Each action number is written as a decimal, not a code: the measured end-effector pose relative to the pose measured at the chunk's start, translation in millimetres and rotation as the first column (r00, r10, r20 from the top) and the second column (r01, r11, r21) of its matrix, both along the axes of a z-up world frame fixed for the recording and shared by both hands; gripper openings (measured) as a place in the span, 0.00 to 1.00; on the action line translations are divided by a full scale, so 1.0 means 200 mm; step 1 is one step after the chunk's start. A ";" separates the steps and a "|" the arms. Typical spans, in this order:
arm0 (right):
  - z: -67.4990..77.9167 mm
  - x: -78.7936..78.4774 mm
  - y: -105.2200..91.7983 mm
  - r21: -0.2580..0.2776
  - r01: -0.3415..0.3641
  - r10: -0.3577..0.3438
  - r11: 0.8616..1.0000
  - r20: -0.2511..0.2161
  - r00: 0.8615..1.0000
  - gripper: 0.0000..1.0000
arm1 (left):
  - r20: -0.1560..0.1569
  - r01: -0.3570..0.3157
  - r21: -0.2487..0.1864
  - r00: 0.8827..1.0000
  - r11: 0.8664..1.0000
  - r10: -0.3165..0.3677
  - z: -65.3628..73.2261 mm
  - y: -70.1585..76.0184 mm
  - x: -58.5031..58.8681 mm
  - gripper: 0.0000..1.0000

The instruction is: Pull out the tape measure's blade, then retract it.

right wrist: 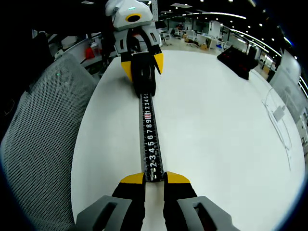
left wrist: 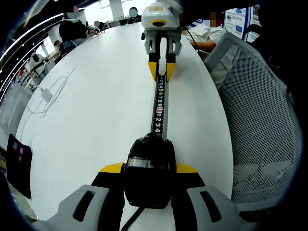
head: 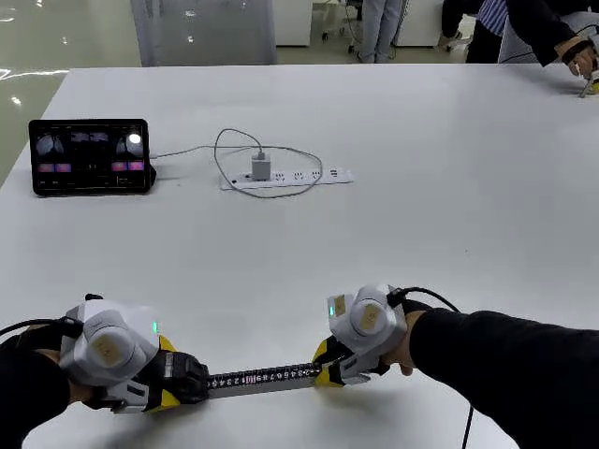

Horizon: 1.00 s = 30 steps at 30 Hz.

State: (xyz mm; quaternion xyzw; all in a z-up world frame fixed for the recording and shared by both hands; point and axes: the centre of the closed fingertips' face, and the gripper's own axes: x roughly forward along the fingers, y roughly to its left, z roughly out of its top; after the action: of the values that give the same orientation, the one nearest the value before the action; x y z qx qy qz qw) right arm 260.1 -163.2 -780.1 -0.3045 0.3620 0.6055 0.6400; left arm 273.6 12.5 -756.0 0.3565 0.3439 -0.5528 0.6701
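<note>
On the table (head: 421, 187), near 6 o'clock, the left gripper (head: 176, 377) clamped the case (left wrist: 150, 168) while the right gripper (head: 325, 367), at its 3 o'clock, pinched the blade (head: 262, 379), probably at the hook. A straight, level pull looked best to keep it flat. The left gripper view showed the case seated between the jaws; the head view mostly hid that.

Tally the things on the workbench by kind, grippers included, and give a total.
grippers: 2 (left gripper, right gripper)
tape measure: 1
tablet: 1
power strip: 1
charger with its cable: 1
total: 6
</note>
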 end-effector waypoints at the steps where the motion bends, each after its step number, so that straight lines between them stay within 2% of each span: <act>1: 0.00 0.00 0.00 0.000 0.000 0.000 1.000 -0.001 1.000 0.10 | 0.000 0.000 0.000 1.000 1.000 0.000 0.00 0.00 0.00 0.32; 30: 0.00 0.00 -0.10 -0.010 0.006 -0.006 1.000 -0.009 1.000 0.10 | 0.000 -0.007 0.000 1.000 1.000 0.007 -0.01 0.00 0.01 0.32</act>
State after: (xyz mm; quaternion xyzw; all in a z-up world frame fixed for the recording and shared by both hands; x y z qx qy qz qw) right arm 260.4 -182.4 -779.9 -0.3037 0.3690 0.6031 0.6386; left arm 275.5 12.9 -758.4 0.3554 0.3449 -0.5505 0.6721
